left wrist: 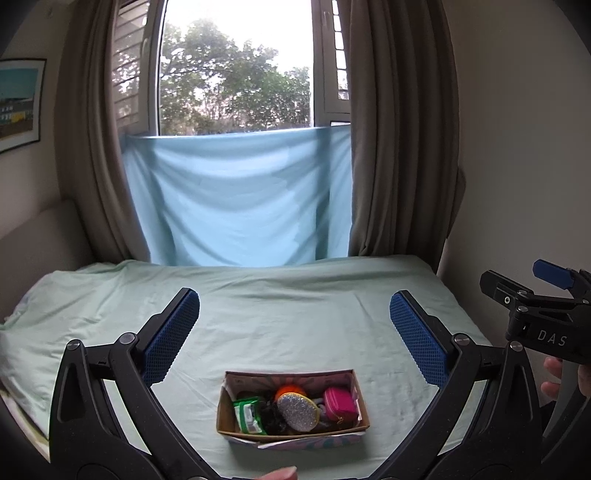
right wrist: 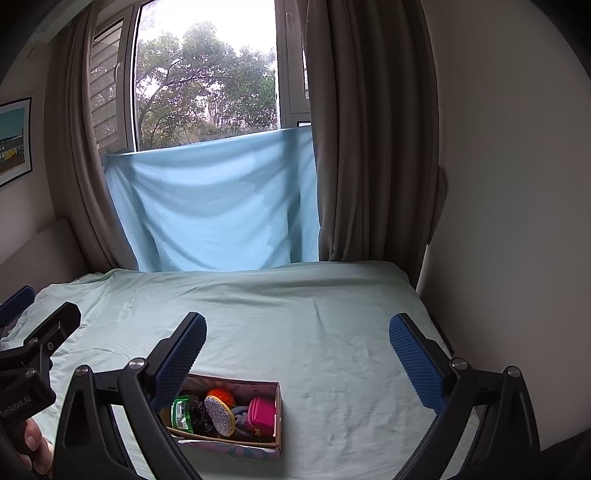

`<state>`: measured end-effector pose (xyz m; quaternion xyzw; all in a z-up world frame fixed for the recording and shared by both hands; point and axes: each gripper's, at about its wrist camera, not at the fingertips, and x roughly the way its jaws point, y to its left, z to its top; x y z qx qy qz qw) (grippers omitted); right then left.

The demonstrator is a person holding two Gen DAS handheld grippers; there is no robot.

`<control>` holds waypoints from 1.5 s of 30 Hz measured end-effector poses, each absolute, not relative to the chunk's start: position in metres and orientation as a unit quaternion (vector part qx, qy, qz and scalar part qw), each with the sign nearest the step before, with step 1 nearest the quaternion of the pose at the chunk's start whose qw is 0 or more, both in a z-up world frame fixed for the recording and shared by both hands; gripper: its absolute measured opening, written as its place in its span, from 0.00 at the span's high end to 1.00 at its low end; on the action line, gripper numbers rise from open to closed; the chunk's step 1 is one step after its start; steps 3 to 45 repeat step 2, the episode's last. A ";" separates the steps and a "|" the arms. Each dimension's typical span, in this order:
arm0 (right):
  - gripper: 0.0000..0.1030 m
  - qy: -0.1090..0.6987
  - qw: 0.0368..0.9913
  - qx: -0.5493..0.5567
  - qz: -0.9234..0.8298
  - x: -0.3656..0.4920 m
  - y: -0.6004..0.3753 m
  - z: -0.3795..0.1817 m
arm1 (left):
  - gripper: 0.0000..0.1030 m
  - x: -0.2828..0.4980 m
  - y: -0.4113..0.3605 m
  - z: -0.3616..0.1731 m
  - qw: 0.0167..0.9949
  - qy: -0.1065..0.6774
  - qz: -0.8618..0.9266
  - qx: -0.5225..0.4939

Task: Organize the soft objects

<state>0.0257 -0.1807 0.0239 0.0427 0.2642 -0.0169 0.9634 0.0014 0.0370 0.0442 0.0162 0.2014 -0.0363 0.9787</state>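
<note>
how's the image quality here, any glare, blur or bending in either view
Left wrist view: sky through the window is blown out white, the curtains bow outward from fisheye distortion, and the corners go dark. Right wrist view: same overexposed window and bowed curtains; the box on the dim bed stays reasonably sharp, and the picture's edges smear.

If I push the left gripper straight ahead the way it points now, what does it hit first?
Probably nothing close: the open left gripper aims over the box, along the green sheet. The blue cloth at the window looks first, though depth is unclear.
</note>
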 end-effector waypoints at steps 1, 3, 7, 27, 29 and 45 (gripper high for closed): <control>0.04 0.266 0.963 0.043 -0.017 0.027 -0.181 0.023 | 0.00 0.003 0.037 0.043 0.978 0.203 -0.036 0.014; 0.04 0.268 0.962 0.043 -0.016 0.029 -0.182 0.022 | 0.00 0.004 0.037 0.042 0.978 0.206 -0.035 0.014; 0.04 0.268 0.962 0.043 -0.016 0.029 -0.182 0.022 | 0.00 0.004 0.037 0.042 0.978 0.206 -0.035 0.014; 0.04 0.268 0.962 0.043 -0.016 0.029 -0.182 0.022 | 0.00 0.004 0.037 0.042 0.978 0.206 -0.035 0.014; 0.04 0.268 0.962 0.043 -0.016 0.029 -0.182 0.022 | 0.00 0.004 0.037 0.042 0.978 0.206 -0.035 0.014; 0.04 0.268 0.962 0.043 -0.016 0.029 -0.182 0.022 | 0.00 0.004 0.037 0.042 0.978 0.206 -0.035 0.014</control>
